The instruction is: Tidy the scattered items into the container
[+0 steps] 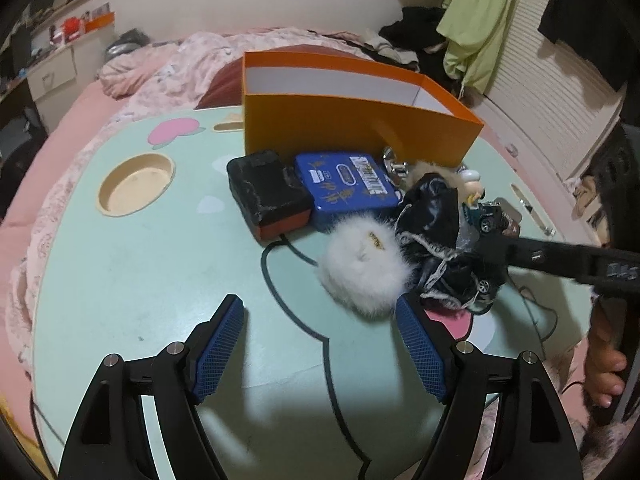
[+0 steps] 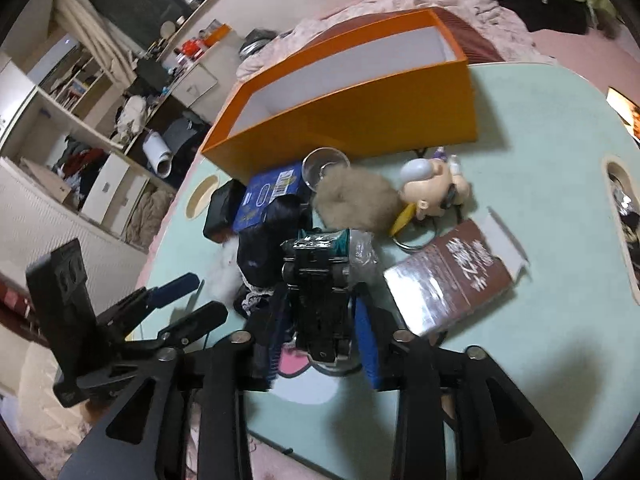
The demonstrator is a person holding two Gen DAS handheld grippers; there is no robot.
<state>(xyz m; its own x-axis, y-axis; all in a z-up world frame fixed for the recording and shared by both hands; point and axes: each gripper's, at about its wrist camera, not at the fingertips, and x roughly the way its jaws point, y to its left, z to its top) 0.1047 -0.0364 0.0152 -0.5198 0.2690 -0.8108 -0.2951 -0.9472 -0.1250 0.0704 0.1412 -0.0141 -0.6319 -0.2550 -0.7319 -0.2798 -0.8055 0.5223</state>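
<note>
Toy car [image 2: 320, 292] sits between the right hand-held gripper [image 2: 322, 320] pads, seemingly loosely held. Clamp squarely before lifting toward the orange box [image 2: 360, 120] at twelve o'clock. Left hand-held gripper [image 1: 320, 344] gapes empty.

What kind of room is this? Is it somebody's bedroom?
Most likely a bedroom. A pink quilt lies rumpled on a bed behind the small green table, clothes hang by the wall, and shelves are stuffed with belongings.

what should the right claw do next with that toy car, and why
Probably close the right claw on the toy car: the car sits between its fingers, a gap shows beside the right finger, and the orange box is open behind the pile.
</note>
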